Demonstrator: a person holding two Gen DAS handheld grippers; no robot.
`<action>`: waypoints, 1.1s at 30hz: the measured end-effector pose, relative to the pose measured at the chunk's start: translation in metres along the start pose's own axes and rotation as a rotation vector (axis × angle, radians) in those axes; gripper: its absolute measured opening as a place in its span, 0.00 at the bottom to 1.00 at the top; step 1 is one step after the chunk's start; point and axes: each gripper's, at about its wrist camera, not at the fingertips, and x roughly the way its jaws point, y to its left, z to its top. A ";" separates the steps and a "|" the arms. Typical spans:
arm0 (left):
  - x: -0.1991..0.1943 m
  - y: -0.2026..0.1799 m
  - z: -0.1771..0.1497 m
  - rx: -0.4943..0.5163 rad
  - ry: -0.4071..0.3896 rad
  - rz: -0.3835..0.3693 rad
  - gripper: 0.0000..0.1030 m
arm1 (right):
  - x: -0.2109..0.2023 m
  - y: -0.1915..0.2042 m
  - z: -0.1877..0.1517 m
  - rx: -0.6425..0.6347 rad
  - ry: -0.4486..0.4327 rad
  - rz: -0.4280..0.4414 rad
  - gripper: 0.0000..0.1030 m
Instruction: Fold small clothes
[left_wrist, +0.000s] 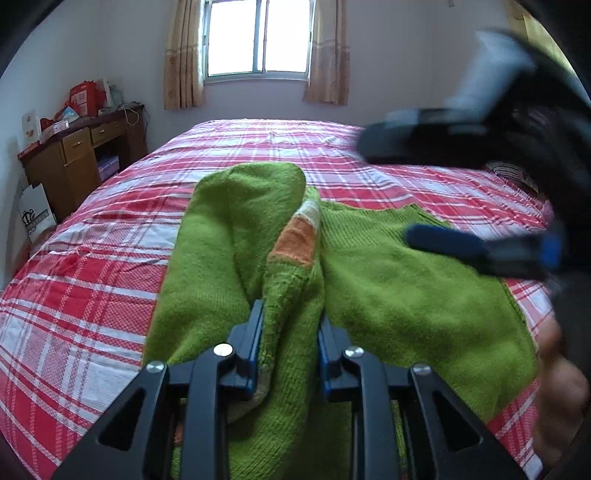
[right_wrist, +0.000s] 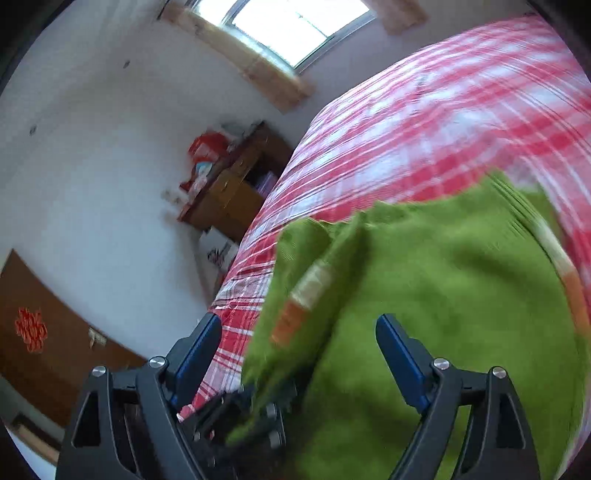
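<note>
A green knitted sweater with an orange and white stripe lies on the red plaid bed. My left gripper is shut on a bunched fold of the sweater and lifts it. My right gripper shows blurred at the right of the left wrist view, open above the sweater. In the right wrist view my right gripper is open and empty over the sweater. The left gripper shows there low down, holding the raised fold.
A wooden desk with red boxes stands at the far left by the wall. A window with curtains is behind the bed. A white paper bag stands beside the desk. A dark striped item lies at the far right.
</note>
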 end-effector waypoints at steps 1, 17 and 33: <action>0.000 0.000 0.000 -0.001 -0.001 -0.001 0.24 | 0.014 0.005 0.006 -0.038 0.040 -0.035 0.83; -0.011 -0.002 0.005 -0.025 -0.021 -0.019 0.23 | 0.082 0.045 0.014 -0.326 0.174 -0.148 0.12; 0.002 -0.129 0.026 0.134 0.007 -0.119 0.18 | -0.019 -0.048 0.058 -0.208 0.131 -0.134 0.12</action>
